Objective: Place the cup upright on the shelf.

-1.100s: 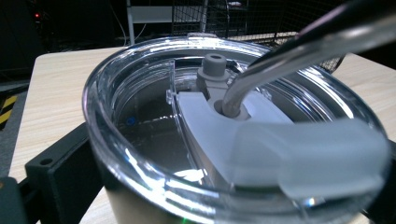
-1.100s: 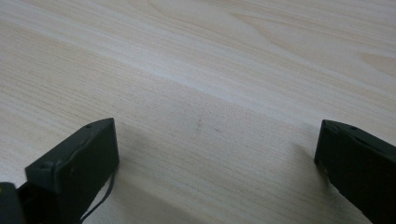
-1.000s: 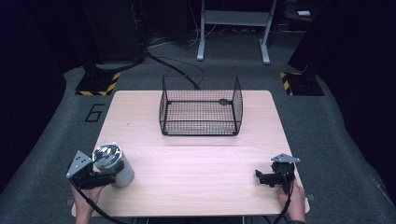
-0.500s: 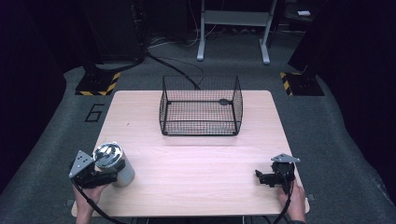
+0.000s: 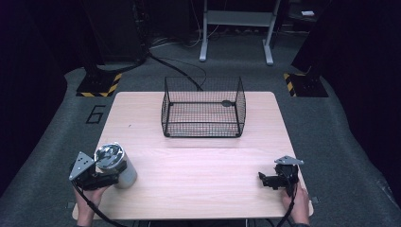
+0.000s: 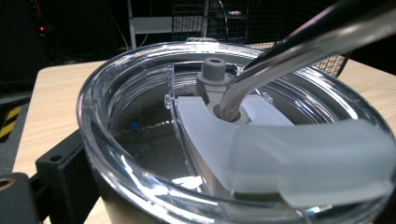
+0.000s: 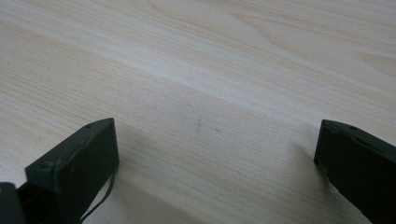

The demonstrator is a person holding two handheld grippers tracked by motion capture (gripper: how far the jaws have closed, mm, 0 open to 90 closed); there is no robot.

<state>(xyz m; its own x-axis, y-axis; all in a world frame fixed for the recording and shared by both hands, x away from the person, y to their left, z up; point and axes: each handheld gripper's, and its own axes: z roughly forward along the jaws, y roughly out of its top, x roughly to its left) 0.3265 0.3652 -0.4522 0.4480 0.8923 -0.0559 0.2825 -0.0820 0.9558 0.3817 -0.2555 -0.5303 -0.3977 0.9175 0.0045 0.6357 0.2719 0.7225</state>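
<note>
Steel tumbler [image 5: 117, 164] with clear lid and straw stands at the table's [image 5: 198, 161] near-left corner, gripped by the left gripper [image 5: 101, 178]. Right gripper [image 5: 265, 179] rests wide open, empty. Beyond, a wire basket [image 5: 203, 113].

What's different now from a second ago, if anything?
Very little. The left gripper with its grey plate has edged slightly toward the near table edge beside the tumbler, which stands where it did. The right gripper, the wire basket and the table are unchanged.
</note>
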